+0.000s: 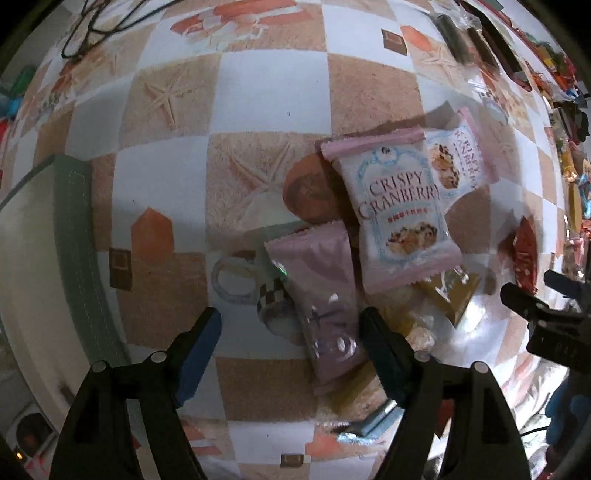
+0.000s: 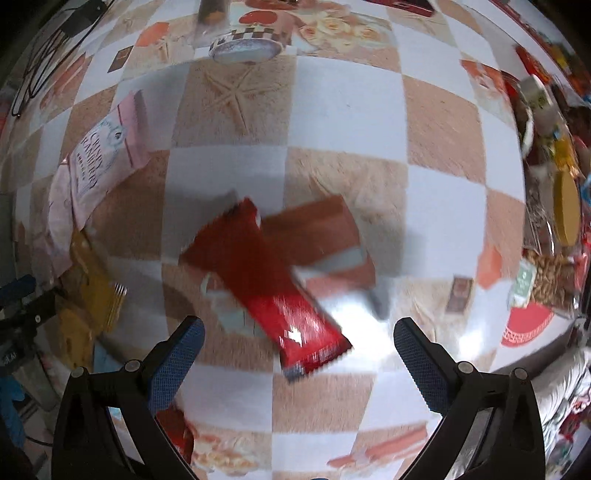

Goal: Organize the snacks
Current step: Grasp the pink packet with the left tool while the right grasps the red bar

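We see a checkered tablecloth [image 1: 273,92] in white and tan squares with starfish and cup prints, glossy with glare at the right. A green-edged box [image 1: 70,206] sits at the left edge, cables [image 1: 92,22] at the top left, and a blurred clutter of packets [image 2: 554,221] along the right rim.

Left gripper [image 1: 290,332] is open, empty, jaws either side of a lilac packet [image 1: 321,295]. Beside it lie a Crispy Cranberry packet [image 1: 399,214], a second one [image 1: 458,162] partly under it, and a gold packet [image 1: 450,295], mostly covered.

Right gripper [image 2: 299,350] is open, empty, over a red bar [image 2: 273,288]. The bar is motion-blurred; it may rest on a brown packet [image 2: 314,229], but we cannot tell.
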The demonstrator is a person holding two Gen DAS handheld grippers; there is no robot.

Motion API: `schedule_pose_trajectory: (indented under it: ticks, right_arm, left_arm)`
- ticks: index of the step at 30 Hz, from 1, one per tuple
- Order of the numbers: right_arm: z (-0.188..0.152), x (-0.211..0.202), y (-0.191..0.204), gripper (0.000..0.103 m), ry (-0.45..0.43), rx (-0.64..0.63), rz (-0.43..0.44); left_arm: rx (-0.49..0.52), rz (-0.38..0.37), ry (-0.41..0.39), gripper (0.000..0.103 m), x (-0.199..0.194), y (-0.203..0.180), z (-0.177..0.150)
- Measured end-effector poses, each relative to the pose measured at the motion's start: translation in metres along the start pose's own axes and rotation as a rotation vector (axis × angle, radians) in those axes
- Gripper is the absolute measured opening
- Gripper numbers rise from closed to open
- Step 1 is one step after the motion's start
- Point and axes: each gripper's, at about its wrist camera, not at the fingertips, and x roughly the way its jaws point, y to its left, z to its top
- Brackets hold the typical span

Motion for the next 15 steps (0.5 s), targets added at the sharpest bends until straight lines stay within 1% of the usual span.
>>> schedule_pose_trajectory:
  ticks: [2, 3, 6, 8, 9, 11, 12, 14, 15]
  right_arm:
    - [0.007, 0.003, 0.001, 0.103, 0.002, -0.011, 0.007]
    - [0.015, 0.002, -0.002, 0.103, -0.005, -0.01, 0.03]
    - [0.028, -0.002, -0.009, 0.103, -0.02, -0.019, 0.026]
    - [0.032, -0.006, -0.007, 0.103, -0.019, -0.016, 0.024]
    - [0.03, -0.006, -0.007, 0.103, -0.021, -0.016, 0.023]
    - [0.023, -0.006, 0.011, 0.103, -0.026, -0.016, 0.019]
    - [0.014, -0.005, 0.017, 0.103, -0.022, -0.017, 0.018]
    - [0.004, 0.003, 0.028, 0.103, 0.004, -0.017, 0.017]
    - [0.005, 0.003, 0.028, 0.103, 0.012, -0.009, 0.017]
  left_arm:
    - [0.016, 0.02, -0.006, 0.083, 0.003, -0.006, 0.002]
    - [0.022, 0.028, -0.008, 0.084, 0.003, -0.007, 0.002]
    - [0.025, 0.041, -0.018, 0.086, 0.008, -0.019, 0.005]
    - [0.021, 0.045, -0.026, 0.086, 0.005, -0.022, 0.0]
    - [0.02, 0.045, -0.027, 0.087, 0.005, -0.024, -0.001]
    - [0.023, 0.048, -0.025, 0.087, 0.005, -0.029, -0.002]
    - [0.029, 0.051, -0.026, 0.087, 0.006, -0.033, -0.003]
    - [0.054, 0.058, -0.024, 0.086, 0.009, -0.046, -0.008]
    - [0.07, 0.062, -0.023, 0.085, 0.008, -0.053, -0.008]
